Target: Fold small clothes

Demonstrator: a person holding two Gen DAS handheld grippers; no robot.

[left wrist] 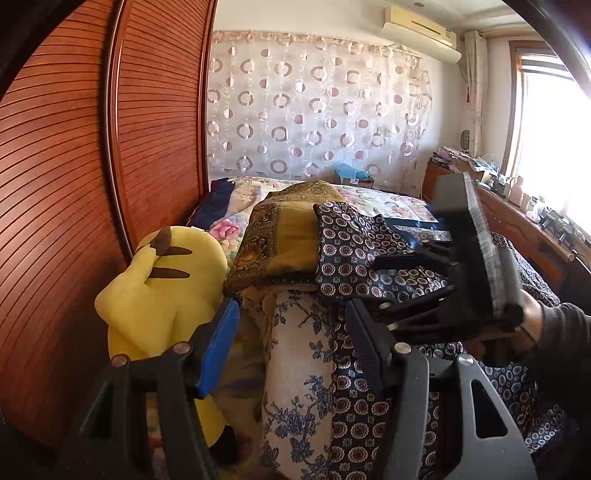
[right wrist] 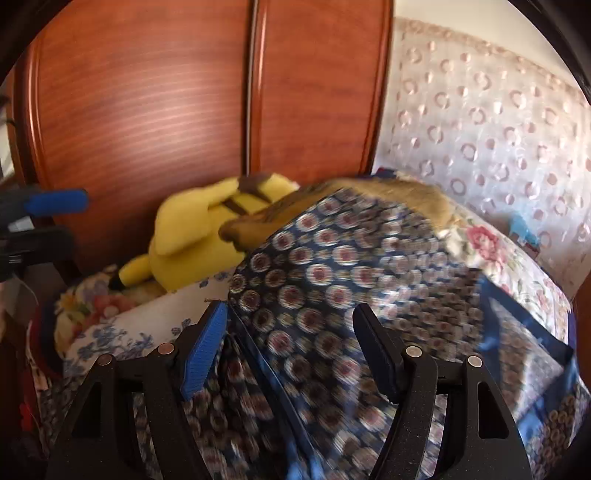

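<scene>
**Two wrist cameras looking down over the bed**

I'm seeing the left camera looking along its fingers toward the curtain (left wrist: 317,107) at twelve o'clock, wardrobe (left wrist: 74,184) at nine. The right camera is sitting nearer the patterned cloth (right wrist: 332,280). Both are sharing the yellow plush (left wrist: 162,295) and that cloth.

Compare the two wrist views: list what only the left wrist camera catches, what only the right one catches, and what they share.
Only the left wrist view shows the air conditioner, the bright window, the cluttered wooden sideboard and the right gripper in a sleeved hand.

Only the right wrist view shows the left gripper's blue pad at its left edge, and the plush's tail.

Both show the yellow plush, the navy circle-print garment, the mustard patterned cloth, the wooden wardrobe and the circle-patterned curtain.
</scene>
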